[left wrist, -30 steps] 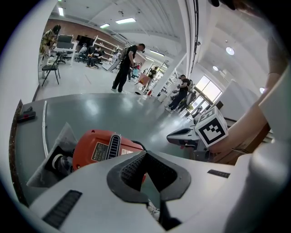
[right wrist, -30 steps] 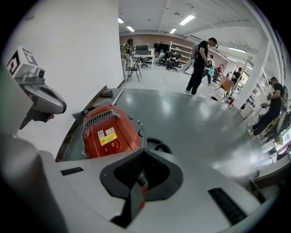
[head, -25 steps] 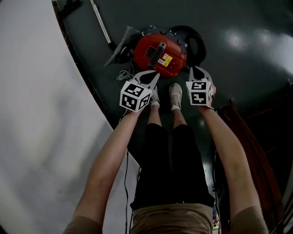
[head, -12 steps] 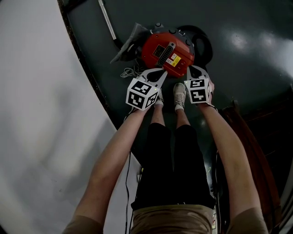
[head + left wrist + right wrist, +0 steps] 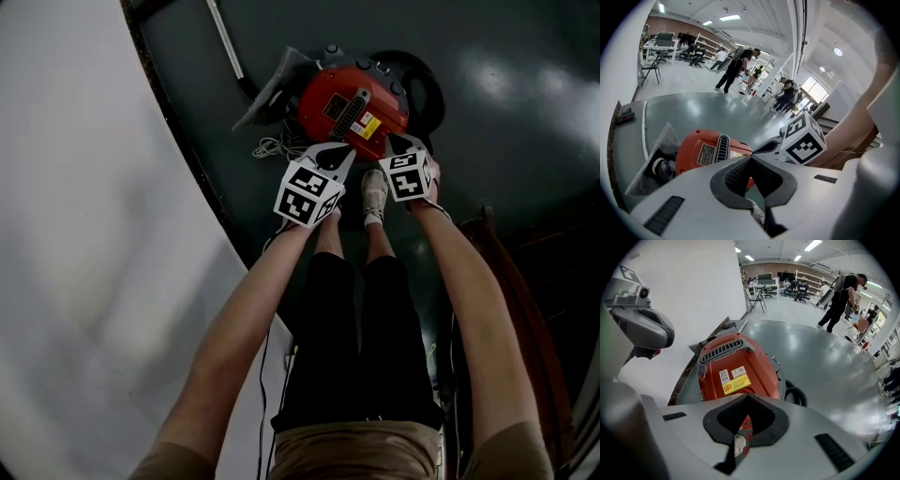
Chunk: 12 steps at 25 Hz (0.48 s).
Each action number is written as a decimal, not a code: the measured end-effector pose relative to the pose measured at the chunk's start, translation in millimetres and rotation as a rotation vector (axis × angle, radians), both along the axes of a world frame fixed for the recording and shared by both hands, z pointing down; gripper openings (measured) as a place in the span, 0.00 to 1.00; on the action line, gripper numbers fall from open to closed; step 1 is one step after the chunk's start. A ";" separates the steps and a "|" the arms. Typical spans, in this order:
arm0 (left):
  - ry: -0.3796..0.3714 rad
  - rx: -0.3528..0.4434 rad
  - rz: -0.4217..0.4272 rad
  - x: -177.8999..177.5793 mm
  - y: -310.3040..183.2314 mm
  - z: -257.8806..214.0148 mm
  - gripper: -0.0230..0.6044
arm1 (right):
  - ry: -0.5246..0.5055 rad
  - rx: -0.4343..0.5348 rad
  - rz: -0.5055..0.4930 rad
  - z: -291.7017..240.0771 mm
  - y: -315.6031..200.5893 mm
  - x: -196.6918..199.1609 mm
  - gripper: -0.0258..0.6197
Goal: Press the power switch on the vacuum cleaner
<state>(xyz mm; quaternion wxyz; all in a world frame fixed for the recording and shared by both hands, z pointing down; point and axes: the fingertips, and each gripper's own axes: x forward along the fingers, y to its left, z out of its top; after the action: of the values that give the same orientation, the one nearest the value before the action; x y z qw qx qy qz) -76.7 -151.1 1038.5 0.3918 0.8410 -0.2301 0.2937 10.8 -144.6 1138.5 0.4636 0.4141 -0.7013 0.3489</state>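
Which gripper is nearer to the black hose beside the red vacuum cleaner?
Right. The right gripper hangs close to the hose, at the near right edge of the vacuum cleaner. The left gripper is at the body's other side, farther away.

Vacuum cleaner (image 5: 352, 108) blocks ahead; floor (image 5: 506, 112) rightward lies open.

The vacuum cleaner (image 5: 757, 363) bears stickers (image 5: 735, 382), their print illegible.
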 end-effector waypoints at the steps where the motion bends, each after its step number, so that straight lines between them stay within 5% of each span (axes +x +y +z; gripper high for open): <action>1: -0.002 -0.002 0.003 -0.1 -0.1 1.5 0.04 | 0.001 -0.008 -0.009 3.9 1.1 -1.4 0.05; 12: 0.017 -0.005 -0.029 -1.7 -1.0 -2.1 0.04 | -0.045 -0.181 0.142 28.6 -1.9 7.9 0.05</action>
<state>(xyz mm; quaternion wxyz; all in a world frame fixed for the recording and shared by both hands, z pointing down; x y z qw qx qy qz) -78.4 -152.0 1036.5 0.3999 0.8392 -0.2383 0.2812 18.6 -146.5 1167.1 0.4575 0.4114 -0.6460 0.4519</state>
